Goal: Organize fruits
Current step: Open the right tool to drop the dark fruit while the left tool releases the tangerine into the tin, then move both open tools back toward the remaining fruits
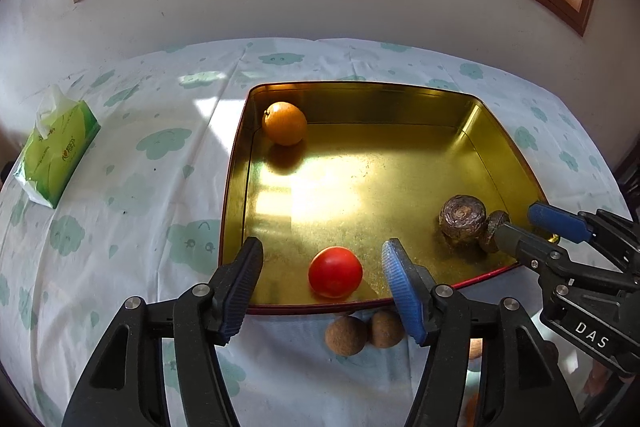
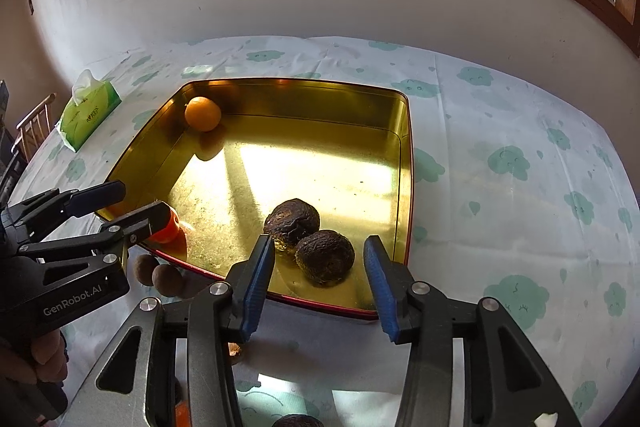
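Observation:
A gold tin tray (image 1: 400, 99) (image 2: 400, 155) lies on the table. In it are an orange (image 1: 284, 123) (image 2: 203, 113) at the far left corner, a red tomato (image 1: 335, 271) (image 2: 170, 227) near the front edge, and two dark brown wrinkled fruits (image 1: 462, 221) (image 2: 325, 257) at the near right. My left gripper (image 1: 322, 279) is open, with the tomato between its fingers. My right gripper (image 2: 320, 267) is open around the nearer dark fruit. Two small round brown fruits (image 1: 346, 335) (image 2: 168, 279) lie on the cloth just outside the tray's front edge.
A green tissue pack (image 1: 56, 151) (image 2: 90, 115) lies at the table's left. A white cloth with green cloud prints (image 2: 520, 187) covers the table, with a wall and window behind. Another dark fruit (image 2: 296, 421) shows at the bottom edge of the right wrist view.

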A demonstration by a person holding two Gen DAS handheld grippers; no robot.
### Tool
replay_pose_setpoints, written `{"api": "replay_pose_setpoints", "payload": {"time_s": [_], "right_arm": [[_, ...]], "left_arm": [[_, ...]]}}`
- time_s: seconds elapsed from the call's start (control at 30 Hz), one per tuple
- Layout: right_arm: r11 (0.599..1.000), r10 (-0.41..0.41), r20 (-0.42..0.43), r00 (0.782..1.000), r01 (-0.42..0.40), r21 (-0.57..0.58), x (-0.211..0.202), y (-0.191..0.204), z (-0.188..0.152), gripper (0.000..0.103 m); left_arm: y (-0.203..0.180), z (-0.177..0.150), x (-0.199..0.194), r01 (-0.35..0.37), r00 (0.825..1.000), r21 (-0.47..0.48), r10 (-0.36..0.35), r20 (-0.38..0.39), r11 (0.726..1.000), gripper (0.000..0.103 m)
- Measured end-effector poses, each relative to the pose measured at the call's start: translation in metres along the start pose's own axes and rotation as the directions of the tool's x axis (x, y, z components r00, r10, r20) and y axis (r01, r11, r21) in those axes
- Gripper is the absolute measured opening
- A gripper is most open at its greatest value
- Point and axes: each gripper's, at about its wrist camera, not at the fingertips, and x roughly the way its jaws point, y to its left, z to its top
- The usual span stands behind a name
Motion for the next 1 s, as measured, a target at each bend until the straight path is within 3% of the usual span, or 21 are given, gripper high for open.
{"api": "replay_pose_setpoints", "payload": {"time_s": [0.5, 1.0], "right_arm": [[1.000, -0.012, 0.055, 0.998, 0.012, 0.005, -0.051, 0.003, -0.028, 0.044], [0.998, -0.051, 0.024, 0.998, 0.051, 0.025, -0.081, -0.008, -0.111, 0.044]], "left_arm": [[-0.004, -0.029, -0.055, -0.018, 0.998, 0.000, 0.018, 0.055, 1.000, 0.067], [-0.012, -0.121, -0.083, -0.030, 1.000, -0.003, 0.030, 0.004, 1.000, 0.067]]}}
